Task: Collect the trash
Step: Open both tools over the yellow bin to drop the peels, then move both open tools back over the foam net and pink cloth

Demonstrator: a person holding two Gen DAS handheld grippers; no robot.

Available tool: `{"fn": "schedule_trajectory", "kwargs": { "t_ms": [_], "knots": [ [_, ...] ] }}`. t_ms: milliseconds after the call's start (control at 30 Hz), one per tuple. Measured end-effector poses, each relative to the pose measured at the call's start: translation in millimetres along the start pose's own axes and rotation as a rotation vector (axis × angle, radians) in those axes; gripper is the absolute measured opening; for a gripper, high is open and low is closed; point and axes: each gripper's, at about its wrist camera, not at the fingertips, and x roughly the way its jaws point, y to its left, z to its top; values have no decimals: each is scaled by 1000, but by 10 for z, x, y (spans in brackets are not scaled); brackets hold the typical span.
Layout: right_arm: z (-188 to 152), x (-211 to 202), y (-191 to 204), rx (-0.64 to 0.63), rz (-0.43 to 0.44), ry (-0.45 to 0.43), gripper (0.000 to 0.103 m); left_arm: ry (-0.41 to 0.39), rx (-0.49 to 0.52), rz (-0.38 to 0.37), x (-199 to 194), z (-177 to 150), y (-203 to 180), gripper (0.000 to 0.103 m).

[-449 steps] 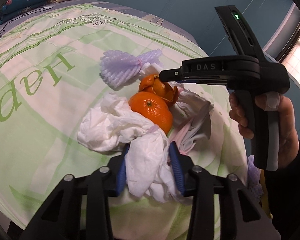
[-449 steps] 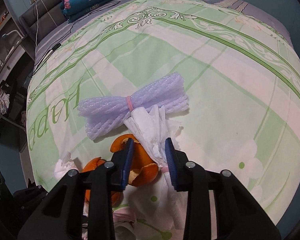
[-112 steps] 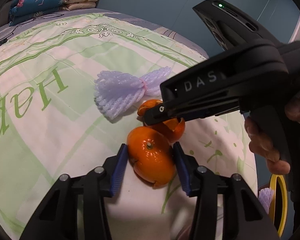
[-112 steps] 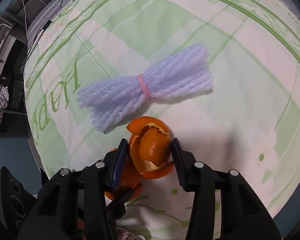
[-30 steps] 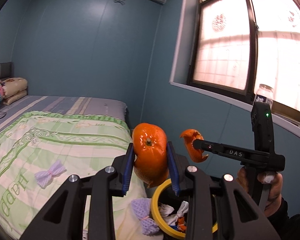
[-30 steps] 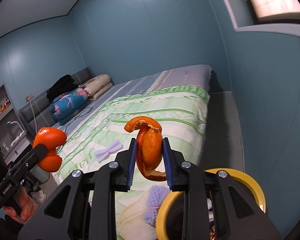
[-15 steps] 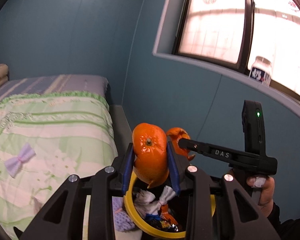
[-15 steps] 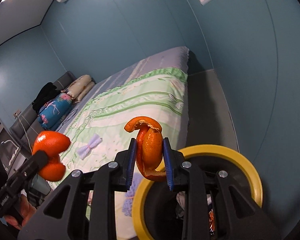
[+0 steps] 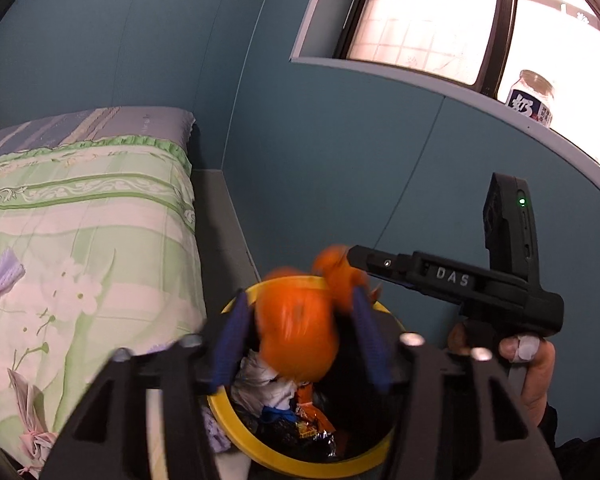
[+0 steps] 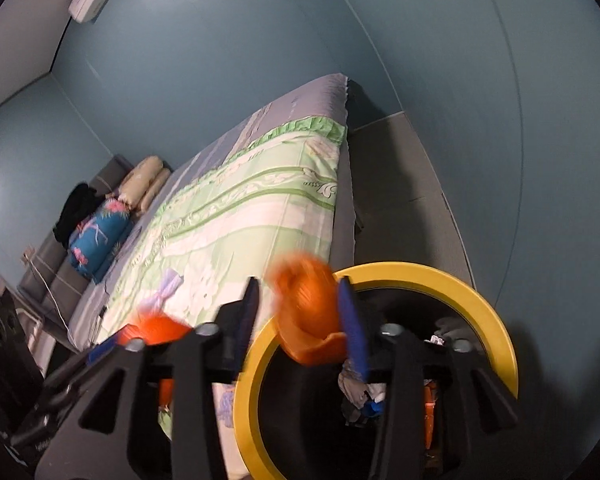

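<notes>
Left wrist only: jar (image 9: 531, 97) on windowsill (image 9: 440, 84).

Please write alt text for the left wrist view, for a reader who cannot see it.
The left gripper has just opened over a yellow-rimmed bin, a blurred orange loose between its blue pads. The right gripper releases orange peel beside it.
</notes>
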Motion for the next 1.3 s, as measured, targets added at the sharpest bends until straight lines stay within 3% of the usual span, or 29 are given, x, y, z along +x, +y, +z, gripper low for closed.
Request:
{"fn": "schedule_trajectory", "kwargs": {
  "t_ms": [133,233,433,467,500,800,1067,1300],
  "knots": [
    [44,-64,-56,19,-17,-26,46,-18,9,-13,-61,-6,-16,74],
    [62,-140,-42,15,-28,-60,47,-36,0,-7,-122,11,10,79],
    [65,-321,137,-40,5,-147,68,-111,-35,58,-339,95,209,94],
    [62,-354,187,-58,19,-168,78,-127,-47,70,-391,116,271,95],
    [65,-372,231,-74,29,-180,81,-136,-53,80,-435,140,304,95],
    [8,-595,756,-226,145,-313,95,-223,-163,240,-756,329,1003,95],
    [-204,-401,1286,-380,236,-290,95,-248,-219,422,-999,372,1786,95],
    [-772,199,1905,-523,351,-126,95,-209,-221,541,-1128,324,2501,95]
  ]
}}
